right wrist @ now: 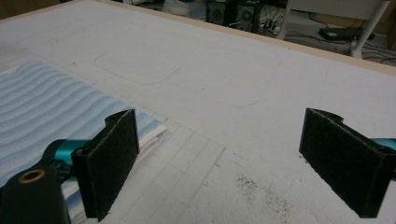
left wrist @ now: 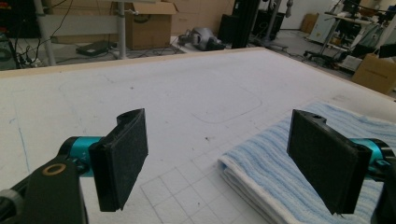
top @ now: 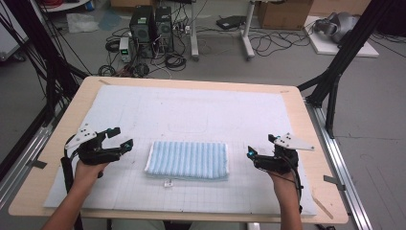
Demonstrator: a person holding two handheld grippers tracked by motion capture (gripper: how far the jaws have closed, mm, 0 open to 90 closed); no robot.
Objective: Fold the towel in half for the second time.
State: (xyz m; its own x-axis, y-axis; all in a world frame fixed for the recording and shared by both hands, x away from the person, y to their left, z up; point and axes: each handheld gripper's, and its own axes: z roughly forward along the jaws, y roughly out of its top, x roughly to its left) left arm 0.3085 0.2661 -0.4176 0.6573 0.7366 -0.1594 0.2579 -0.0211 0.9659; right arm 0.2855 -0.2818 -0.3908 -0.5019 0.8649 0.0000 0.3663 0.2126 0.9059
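The folded blue-and-white striped towel (top: 187,160) is seen lying on the white padded surface (top: 191,112) between the left claw (top: 118,140) and right claw (top: 261,149), both released, empty and apart from it; its far edge is cut off in both gripper views.

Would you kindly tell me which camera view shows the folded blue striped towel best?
The high view: the whole towel lies flat between both open grippers. The left gripper view catches one folded end; the right gripper view shows its other end, partly behind a jaw.
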